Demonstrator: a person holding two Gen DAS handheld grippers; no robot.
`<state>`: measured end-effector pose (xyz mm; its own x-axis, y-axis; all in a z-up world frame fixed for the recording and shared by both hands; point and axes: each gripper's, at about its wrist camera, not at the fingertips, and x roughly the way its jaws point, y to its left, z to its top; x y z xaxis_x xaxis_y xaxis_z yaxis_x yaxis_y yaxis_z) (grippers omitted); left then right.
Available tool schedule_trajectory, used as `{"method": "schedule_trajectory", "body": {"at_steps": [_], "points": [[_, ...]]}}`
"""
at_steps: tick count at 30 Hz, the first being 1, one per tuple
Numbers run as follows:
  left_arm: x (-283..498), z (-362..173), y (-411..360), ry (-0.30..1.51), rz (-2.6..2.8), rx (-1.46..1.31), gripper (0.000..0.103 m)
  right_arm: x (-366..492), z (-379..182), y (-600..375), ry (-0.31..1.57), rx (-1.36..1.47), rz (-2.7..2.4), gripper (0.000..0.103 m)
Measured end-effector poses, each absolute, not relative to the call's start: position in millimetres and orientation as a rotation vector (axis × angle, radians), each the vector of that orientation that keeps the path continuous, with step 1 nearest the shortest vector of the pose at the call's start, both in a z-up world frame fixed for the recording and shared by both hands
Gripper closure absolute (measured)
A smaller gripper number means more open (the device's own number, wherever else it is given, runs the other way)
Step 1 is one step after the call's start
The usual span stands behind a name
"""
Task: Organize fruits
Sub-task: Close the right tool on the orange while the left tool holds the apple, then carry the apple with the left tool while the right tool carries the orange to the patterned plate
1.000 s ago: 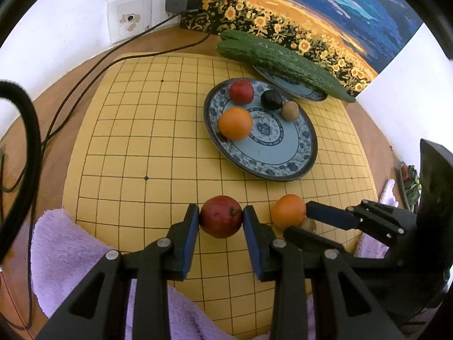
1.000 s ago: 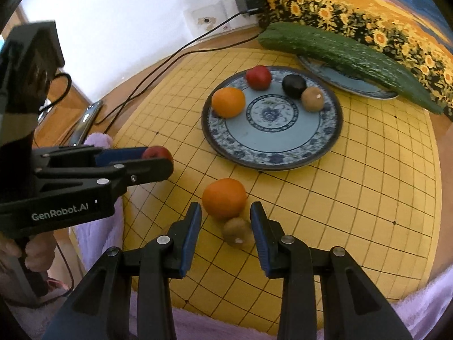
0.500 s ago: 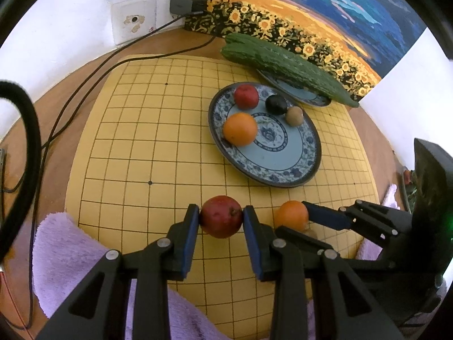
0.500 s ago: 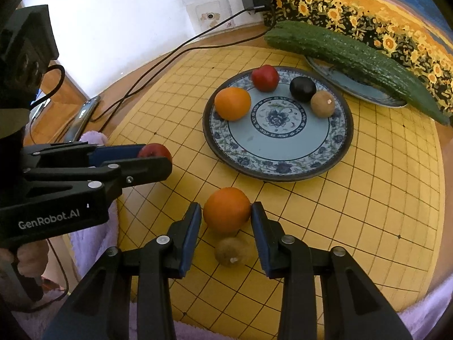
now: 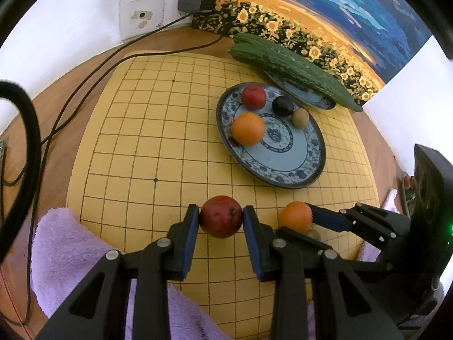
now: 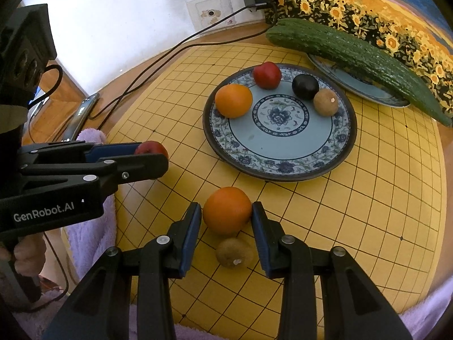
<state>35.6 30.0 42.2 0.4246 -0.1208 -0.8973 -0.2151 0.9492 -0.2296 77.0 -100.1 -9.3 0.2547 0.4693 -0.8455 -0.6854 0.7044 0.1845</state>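
My left gripper (image 5: 221, 217) is shut on a dark red apple (image 5: 221, 216) above the near part of the yellow grid board (image 5: 158, 141). My right gripper (image 6: 227, 212) is shut on an orange (image 6: 227, 210), with a brown kiwi (image 6: 234, 252) on the board just below it. The blue patterned plate (image 6: 283, 164) holds an orange (image 6: 233, 100), a red fruit (image 6: 266, 75), a black fruit (image 6: 305, 86) and a brown kiwi (image 6: 325, 102). The left gripper also shows in the right wrist view (image 6: 153, 155), at the left.
A long green cucumber (image 6: 354, 59) lies across a second plate (image 6: 362, 85) at the back right. Black cables (image 5: 85, 85) run from a wall socket over the wooden table. A purple towel (image 5: 70, 255) lies under the board's near edge. A phone (image 6: 82, 113) lies at the left.
The right gripper has closed on the orange and lifted it, leaving the kiwi on the board. Both grippers have moved slightly up and back; the left still holds the apple.
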Motion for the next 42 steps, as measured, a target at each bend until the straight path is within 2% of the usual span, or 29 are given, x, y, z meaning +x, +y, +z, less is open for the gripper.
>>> {"method": "schedule_trajectory", "body": {"at_steps": [17,42], "points": [[37.6,53.2,25.1,1.102,0.027,-0.334,0.07,76.2,-1.0,-113.5,1.025,-0.201,0.814,0.068],[90.0,72.7,24.0,1.034,0.013,-0.289,0.07,107.1,24.9,-143.5,0.953,-0.135,0.728,0.068]]}}
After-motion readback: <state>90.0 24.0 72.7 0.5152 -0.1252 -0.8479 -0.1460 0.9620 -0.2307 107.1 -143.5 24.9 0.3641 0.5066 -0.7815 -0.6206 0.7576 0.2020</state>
